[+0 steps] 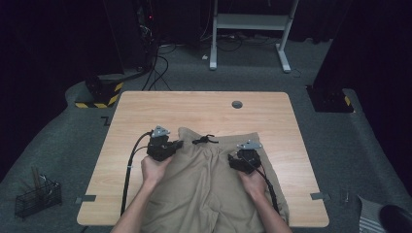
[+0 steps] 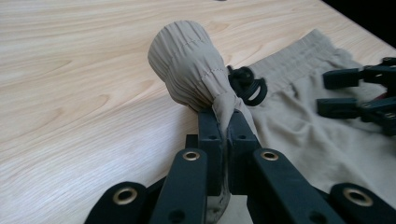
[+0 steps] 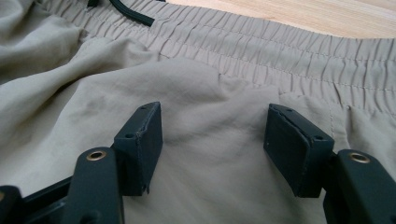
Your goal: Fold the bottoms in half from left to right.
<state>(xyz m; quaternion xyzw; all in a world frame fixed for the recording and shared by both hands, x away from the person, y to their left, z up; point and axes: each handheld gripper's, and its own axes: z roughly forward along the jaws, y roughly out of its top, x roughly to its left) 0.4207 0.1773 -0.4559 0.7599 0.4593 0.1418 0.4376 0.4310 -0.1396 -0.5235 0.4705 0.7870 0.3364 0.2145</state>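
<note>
Khaki shorts [image 1: 209, 179] are lying across the near half of my wooden table [image 1: 145, 109]. My left gripper [image 2: 223, 122] is pinching a bunched corner of their waistband [image 2: 187, 60] at ten o'clock; my right gripper [image 3: 212, 140] is hovering spread-jawed over the cloth at two o'clock.

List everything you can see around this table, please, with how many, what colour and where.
shorts: one, khaki, near half of the table, waistband away from the person
drawstring: one, black, at the waistband's middle
table: one, light wood, centre
grommet: one, grey, far part of the tabletop
wire basket: one, black, on the floor at left
white frame: one, on the floor beyond the table
left gripper: one, black, shut on a bunched waistband corner
right gripper: one, black, open over the cloth
hands: two, holding the grippers
</note>
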